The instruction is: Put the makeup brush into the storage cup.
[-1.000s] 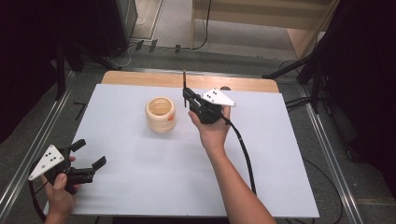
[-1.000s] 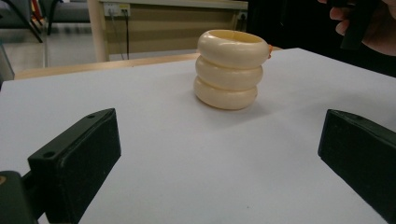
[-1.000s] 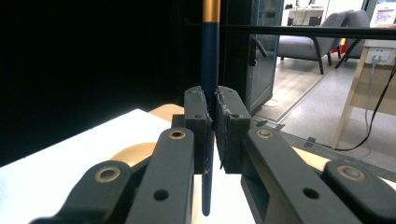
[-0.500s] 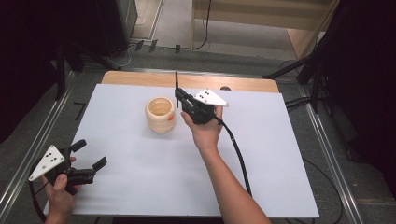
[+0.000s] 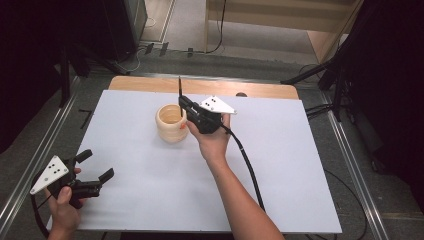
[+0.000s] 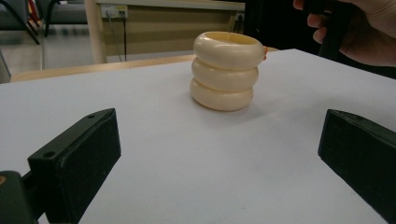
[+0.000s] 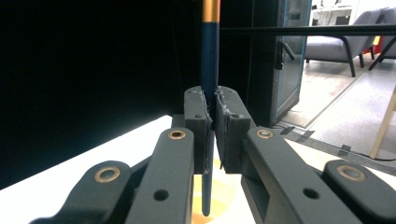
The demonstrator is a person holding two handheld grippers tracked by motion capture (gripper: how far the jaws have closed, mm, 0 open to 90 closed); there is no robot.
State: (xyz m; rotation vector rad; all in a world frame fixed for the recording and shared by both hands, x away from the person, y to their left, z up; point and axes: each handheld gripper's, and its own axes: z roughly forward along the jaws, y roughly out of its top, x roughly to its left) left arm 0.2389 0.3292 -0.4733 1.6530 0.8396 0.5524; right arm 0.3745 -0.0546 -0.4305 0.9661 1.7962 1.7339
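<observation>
A cream holder (image 5: pixel 171 122) made of three stacked rings stands on the white table top (image 5: pixel 300 165). My right gripper (image 5: pixel 183 106) is at the holder's right rim, shut on a thin dark blue pencil (image 5: pixel 180 91) that stands upright. In the right gripper view the pencil (image 7: pixel 209 56) runs between the closed pads (image 7: pixel 195 122), its lower end down over the holder's yellow opening (image 7: pixel 219 187). My left gripper (image 5: pixel 98 164) rests open near the front left corner. In the left gripper view the holder (image 6: pixel 225 70) stands some way ahead of the spread jaws.
A wooden strip (image 5: pixel 150 83) runs along the table's far edge. Metal rails (image 5: pixel 350 165) flank both sides. The right gripper's cable (image 5: pixel 250 170) trails over the table beside the forearm. A hand (image 6: pixel 359 28) shows at the upper right of the left gripper view.
My right gripper has carried the pencil leftward until it stands over the holder. The left gripper has stayed in place.
</observation>
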